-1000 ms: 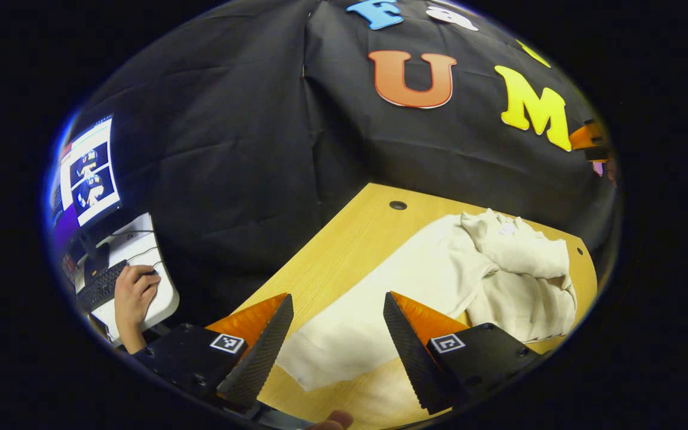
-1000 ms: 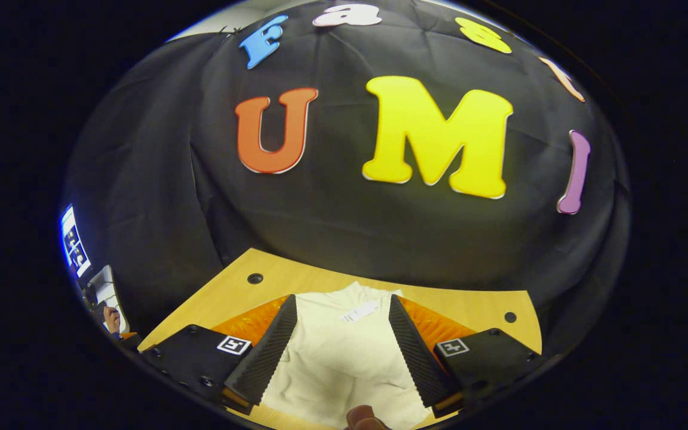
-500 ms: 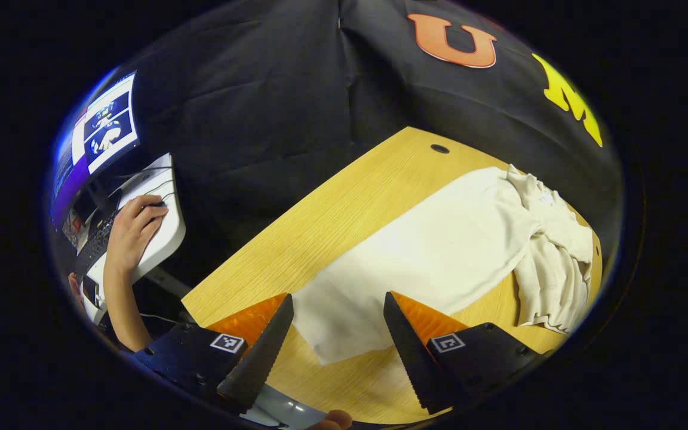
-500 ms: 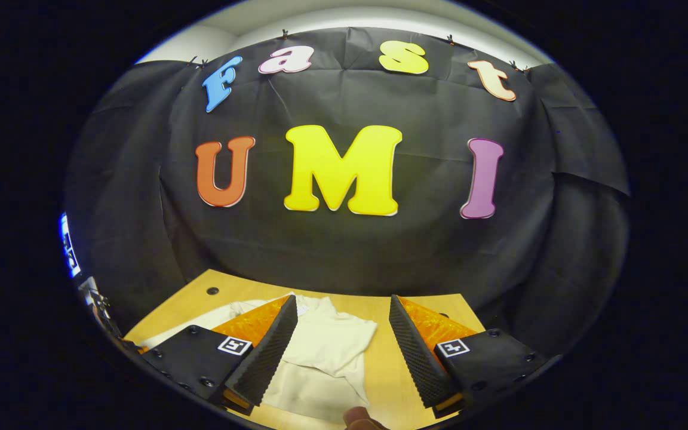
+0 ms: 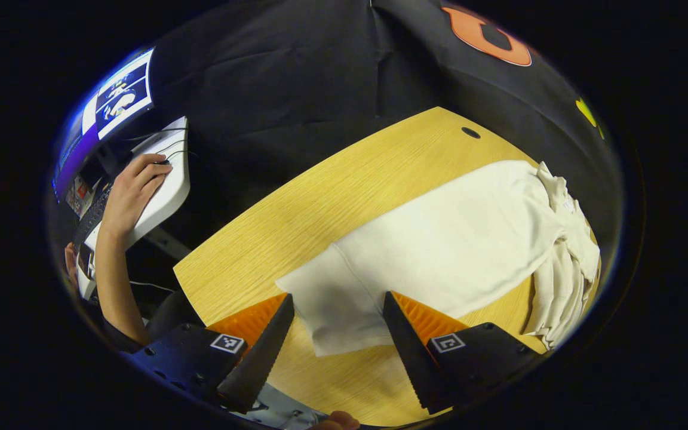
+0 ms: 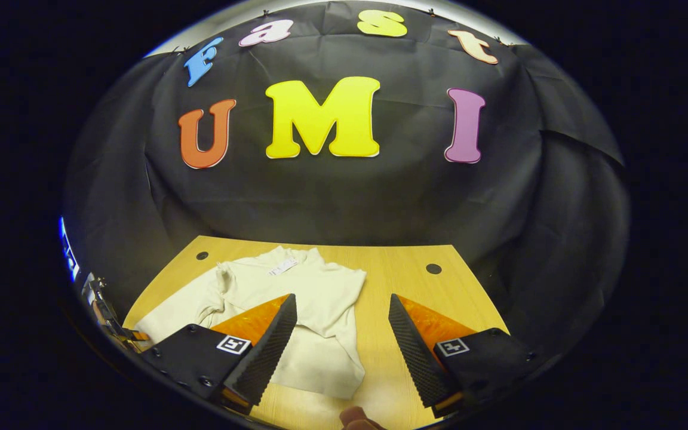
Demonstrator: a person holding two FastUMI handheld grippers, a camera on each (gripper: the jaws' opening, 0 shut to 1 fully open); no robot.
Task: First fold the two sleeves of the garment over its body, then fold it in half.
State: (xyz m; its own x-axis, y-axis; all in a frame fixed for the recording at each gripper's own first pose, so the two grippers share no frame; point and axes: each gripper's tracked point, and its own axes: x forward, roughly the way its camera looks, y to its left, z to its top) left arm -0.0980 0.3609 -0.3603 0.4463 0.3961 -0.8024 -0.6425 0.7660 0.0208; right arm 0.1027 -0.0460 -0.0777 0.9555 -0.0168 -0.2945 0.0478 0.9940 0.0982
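- Two claws are in our hands, and both have their fingers spread wide with nothing between them.
- From the left gripper view we see the left claw (image 5: pixel 337 334) hanging above the near edge of the counter (image 5: pixel 296 203), its fingers straddling the near corner of the garment (image 5: pixel 439 251) without touching the cloth that we can tell.
- We see the cream garment lying flat across the wooden counter, its smooth body stretching away to the right, with a bunched, wrinkled mass of fabric at the far right end.
- From the right gripper view, the right claw (image 6: pixel 342 346) hovers released above the near part of the counter (image 6: pixel 404 269), bare wood showing between its fingers.
- We see the garment (image 6: pixel 296 292) to the left of that claw, its collar with a small label toward the far edge, and a sleeve (image 6: pixel 326 334) folded in over the body; the left finger overlaps the cloth in the picture.
- Off the counter at the far left in the left gripper view, we notice a person's hand (image 5: pixel 132 191) resting on a white side desk (image 5: pixel 168 191) beside a lit monitor (image 5: pixel 114 98).
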